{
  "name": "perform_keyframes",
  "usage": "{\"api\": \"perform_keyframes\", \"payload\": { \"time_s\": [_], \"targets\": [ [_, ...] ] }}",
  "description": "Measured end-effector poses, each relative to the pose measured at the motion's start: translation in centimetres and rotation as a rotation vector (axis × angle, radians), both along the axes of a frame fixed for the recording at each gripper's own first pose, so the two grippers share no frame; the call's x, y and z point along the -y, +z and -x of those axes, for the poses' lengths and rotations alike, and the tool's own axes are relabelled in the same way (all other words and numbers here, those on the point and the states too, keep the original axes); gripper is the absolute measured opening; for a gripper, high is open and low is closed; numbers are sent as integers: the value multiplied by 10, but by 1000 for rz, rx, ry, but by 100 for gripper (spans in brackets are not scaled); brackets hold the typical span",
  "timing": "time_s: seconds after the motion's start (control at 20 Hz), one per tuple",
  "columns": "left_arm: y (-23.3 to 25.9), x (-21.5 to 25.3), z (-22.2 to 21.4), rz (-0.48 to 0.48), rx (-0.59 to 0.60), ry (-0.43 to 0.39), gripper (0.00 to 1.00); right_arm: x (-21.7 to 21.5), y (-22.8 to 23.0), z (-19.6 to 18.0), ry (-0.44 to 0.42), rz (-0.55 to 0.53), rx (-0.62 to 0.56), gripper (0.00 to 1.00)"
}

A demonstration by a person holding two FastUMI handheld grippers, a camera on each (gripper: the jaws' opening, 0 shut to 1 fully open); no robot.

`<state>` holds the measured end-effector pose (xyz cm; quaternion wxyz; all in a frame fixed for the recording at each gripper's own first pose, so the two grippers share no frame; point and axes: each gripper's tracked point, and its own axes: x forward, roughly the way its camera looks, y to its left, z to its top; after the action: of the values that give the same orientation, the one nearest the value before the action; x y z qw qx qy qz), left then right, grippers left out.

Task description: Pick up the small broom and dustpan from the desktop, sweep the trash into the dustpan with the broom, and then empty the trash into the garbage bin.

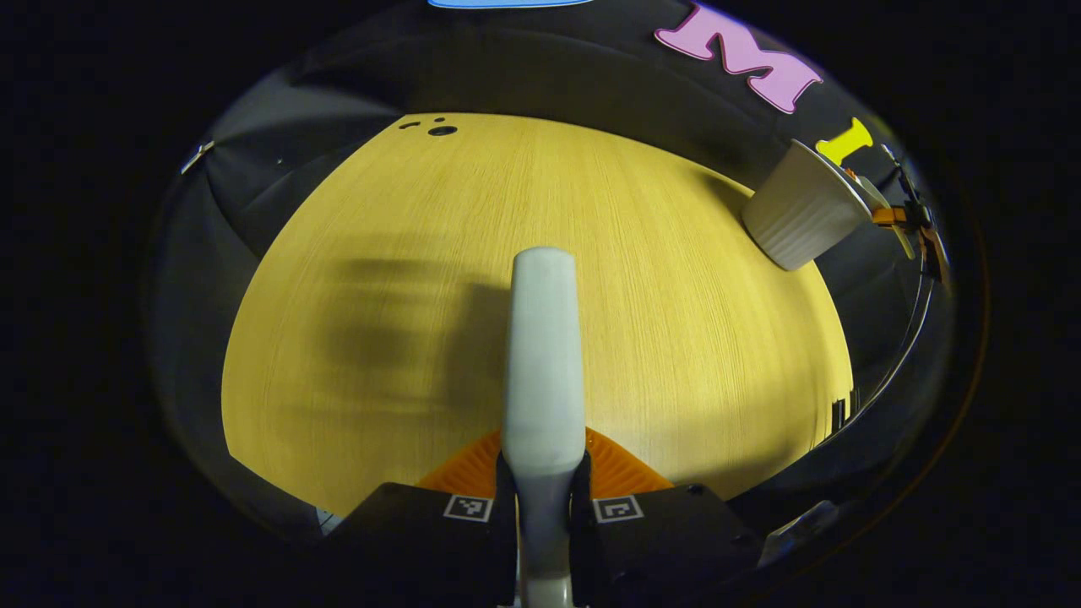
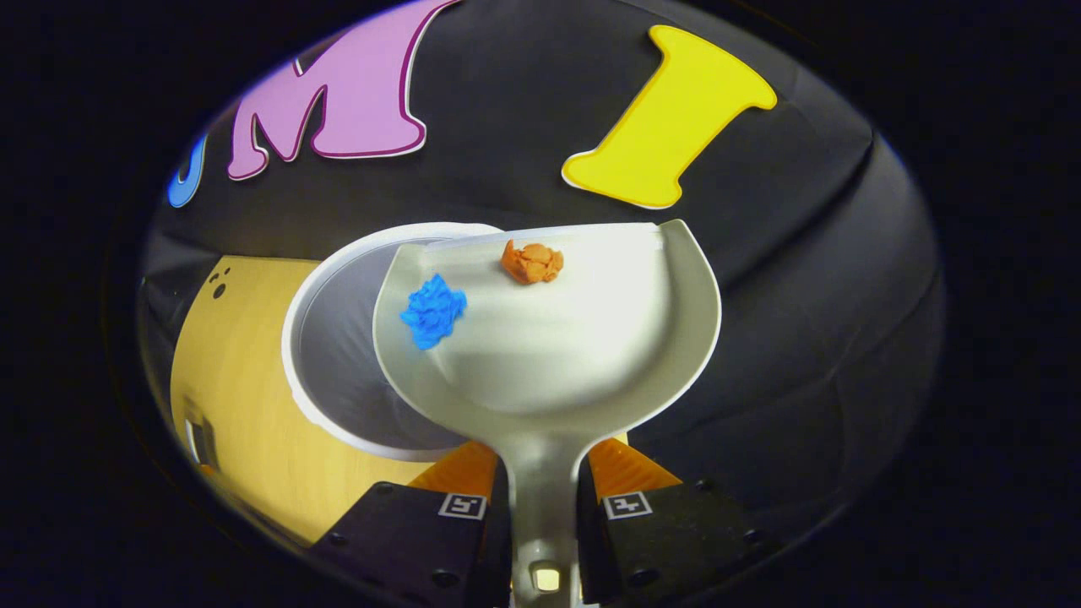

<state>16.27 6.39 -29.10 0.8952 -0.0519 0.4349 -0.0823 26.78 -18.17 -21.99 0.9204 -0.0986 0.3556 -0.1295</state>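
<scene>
My right gripper (image 2: 545, 490) is shut on the handle of the pale dustpan (image 2: 574, 363), which I hold over the white garbage bin (image 2: 334, 363). A crumpled blue scrap (image 2: 432, 310) and a crumpled orange scrap (image 2: 532, 262) lie in the pan near its front lip, above the bin's mouth. In the left gripper view, my left gripper (image 1: 543, 477) is shut on the broom's pale handle (image 1: 545, 355), which points forward above the yellow wooden desktop (image 1: 659, 279). The bristles are hidden. The ribbed bin (image 1: 798, 215) stands far right, with the dustpan's edge (image 1: 877, 201) over it.
The desktop's far edge meets the black cloth wall. Small dark holes (image 1: 441, 129) mark the far left of the tabletop. The other gripper and its cable (image 1: 916, 224) hang just beyond the bin at the table's right edge.
</scene>
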Motion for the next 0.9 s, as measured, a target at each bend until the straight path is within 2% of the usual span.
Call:
{"api": "perform_keyframes", "payload": {
  "time_s": [0.05, 0.45, 0.6, 0.65, 0.7, 0.9],
  "targets": [
    [1, -1, 0, 3, -2, 4, 28, 4, 3, -3, -3, 43, 5, 35],
    [-3, -3, -3, 6, -20, 7, 29, 11, 24, -12, 62, 425, 12, 35],
    [-4, 0, -3, 9, -23, -3, 29, 15, 39, -15, 105, 609, 5, 35],
    [-4, -2, -3, 7, -25, -9, 29, 14, 41, -16, 117, 665, 9, 31],
    [-5, 0, -3, 3, -27, -16, 29, 14, 44, -17, 126, 715, 9, 35],
    [-7, -1, -4, -12, -39, -38, 29, 16, 53, -18, 136, 893, -6, 35]
  ]
}}
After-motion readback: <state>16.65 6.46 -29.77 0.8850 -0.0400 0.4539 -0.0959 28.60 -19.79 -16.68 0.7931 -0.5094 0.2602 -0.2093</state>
